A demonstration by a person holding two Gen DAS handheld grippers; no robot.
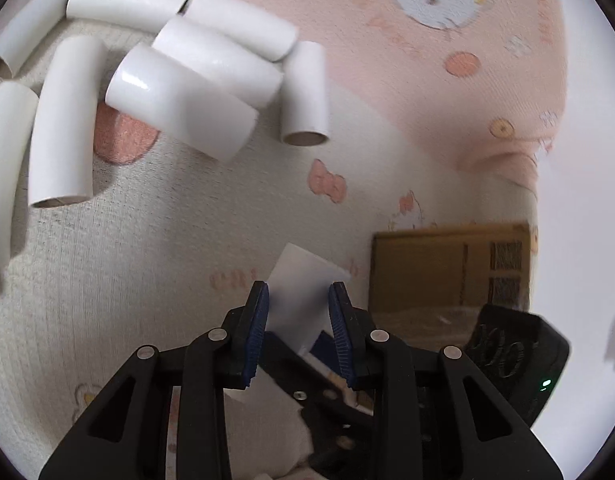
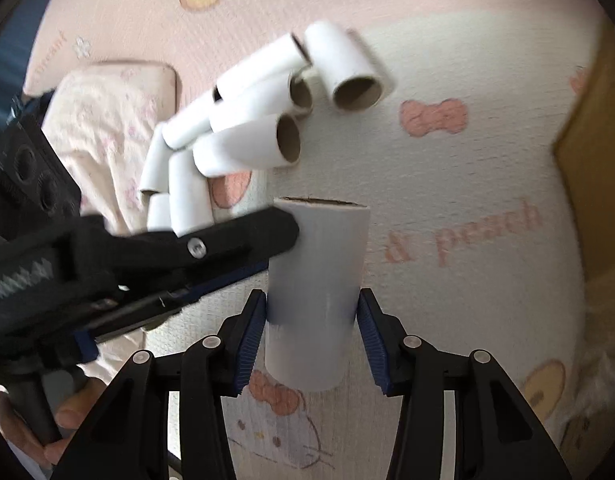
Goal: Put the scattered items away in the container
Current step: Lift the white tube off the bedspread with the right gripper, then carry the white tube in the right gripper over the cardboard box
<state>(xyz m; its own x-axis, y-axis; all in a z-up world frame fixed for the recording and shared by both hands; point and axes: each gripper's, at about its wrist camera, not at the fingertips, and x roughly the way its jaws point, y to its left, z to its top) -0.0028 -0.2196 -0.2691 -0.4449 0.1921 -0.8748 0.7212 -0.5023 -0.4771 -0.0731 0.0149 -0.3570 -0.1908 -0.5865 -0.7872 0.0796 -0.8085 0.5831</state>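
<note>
A pink-and-cream cartoon-print fabric bed cover (image 1: 407, 80) fills both views and carries everything. A brown cardboard box (image 1: 447, 268) sits at the right of the left wrist view, near the held tube, with its interior not visible. A heap of white cardboard tubes (image 1: 179, 68) lies loose on the cover, several touching or overlapping one another, well apart from the box; in the right wrist view the same heap (image 2: 247, 120) sits beyond the grippers.

The right gripper (image 2: 311, 336) has its jaws set partly apart with a single white cardboard tube (image 2: 315, 280) between them. The blue pads (image 2: 251, 332) sit at the tube's two sides, the left one touching; whether the right one presses cannot be told, so the grip itself is uncertain.

The left gripper (image 1: 299, 328) comes at this tube from the side. In the right wrist view its black finger (image 2: 227, 236) touches the tube's upper left edge. In its own view the jaws stand partly apart with the tube (image 1: 303, 296) between the pads, blurred, and whether they are pinching it cannot be told.
</note>
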